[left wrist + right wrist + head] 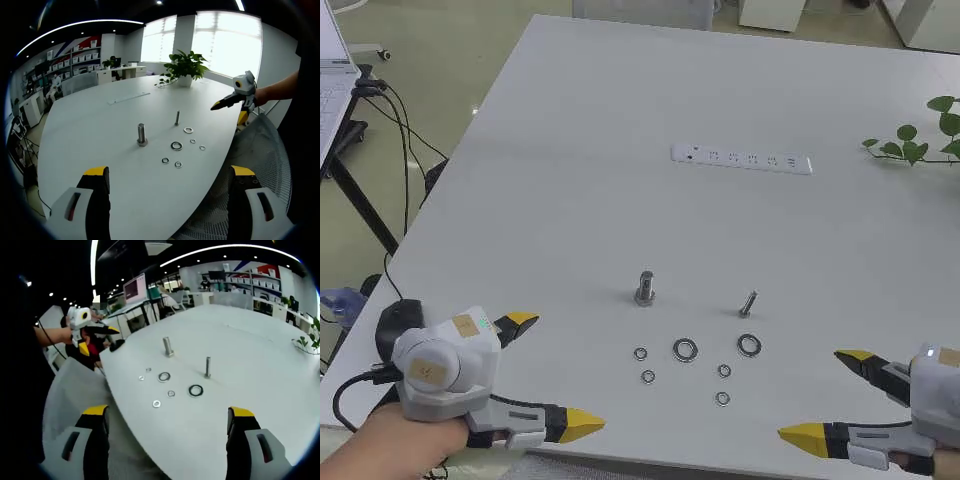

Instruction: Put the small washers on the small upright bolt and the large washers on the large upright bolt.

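Note:
On the white table [570, 200] the large bolt [645, 288] [142, 135] [168, 347] and the thinner small bolt [748, 304] [177, 118] [207, 367] stand upright. Two large washers [685, 349] [750, 345] and several small washers [641, 353] [723, 398] lie flat in front of them. My left gripper [552, 372] [169, 172] hovers open at the near left edge. My right gripper [830, 396] [168, 412] is open at the near right. Both hold nothing and sit well short of the washers.
A white power strip [741, 158] lies further back on the table. Plant leaves [920, 140] reach in at the right edge. A laptop stand and cables [380, 110] sit off the table's left side. A mesh chair back [265, 150] is below the near edge.

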`<state>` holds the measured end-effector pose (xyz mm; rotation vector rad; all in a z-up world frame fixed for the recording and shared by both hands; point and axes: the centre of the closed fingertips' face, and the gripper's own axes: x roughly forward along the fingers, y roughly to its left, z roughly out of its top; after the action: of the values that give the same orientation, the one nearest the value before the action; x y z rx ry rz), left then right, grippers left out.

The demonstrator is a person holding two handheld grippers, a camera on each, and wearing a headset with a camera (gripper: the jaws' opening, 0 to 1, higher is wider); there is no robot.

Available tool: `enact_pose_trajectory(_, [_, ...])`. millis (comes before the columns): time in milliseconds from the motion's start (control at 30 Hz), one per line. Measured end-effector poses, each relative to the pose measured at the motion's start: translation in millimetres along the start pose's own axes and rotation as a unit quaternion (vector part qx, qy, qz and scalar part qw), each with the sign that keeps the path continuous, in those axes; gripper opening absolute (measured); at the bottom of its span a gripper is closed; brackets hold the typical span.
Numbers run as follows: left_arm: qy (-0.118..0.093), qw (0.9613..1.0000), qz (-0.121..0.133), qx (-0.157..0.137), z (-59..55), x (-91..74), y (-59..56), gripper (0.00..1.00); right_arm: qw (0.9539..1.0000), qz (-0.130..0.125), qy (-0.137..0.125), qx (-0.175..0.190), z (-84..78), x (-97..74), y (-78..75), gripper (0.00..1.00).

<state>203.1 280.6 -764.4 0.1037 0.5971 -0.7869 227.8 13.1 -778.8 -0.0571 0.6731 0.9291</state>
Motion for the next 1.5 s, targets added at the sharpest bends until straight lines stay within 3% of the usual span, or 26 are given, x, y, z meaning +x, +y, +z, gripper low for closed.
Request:
enact_pose_trajectory(467, [0.004,0.9998,-0.014,0.011,-0.3,5.3,-1.9,0.98,0.9998,0.0,0.019,0.006,-2.9,2.4,0.1,0.93])
enact_pose_trajectory(900, [0.001,0.9994,-0.029,0.019,5.2,12.0,-7.9,0.98,0.9998,-0.017,0.01,0.008,15.4,10.0,-1.6,0.92])
enact_pose_trajectory(1200, [-0.003,0.9993,-0.032,0.021,11.7,19.8,-16.8,0.98,0.999,0.0,0.034,-0.028,28.6,20.6,3.0,0.88])
enact_pose_trajectory(1500, [0.008,0.999,-0.038,0.025,7.8,28.7,-24.2,0.98,0.995,0.028,0.064,-0.07,36.9,41.5,6.8,0.78])
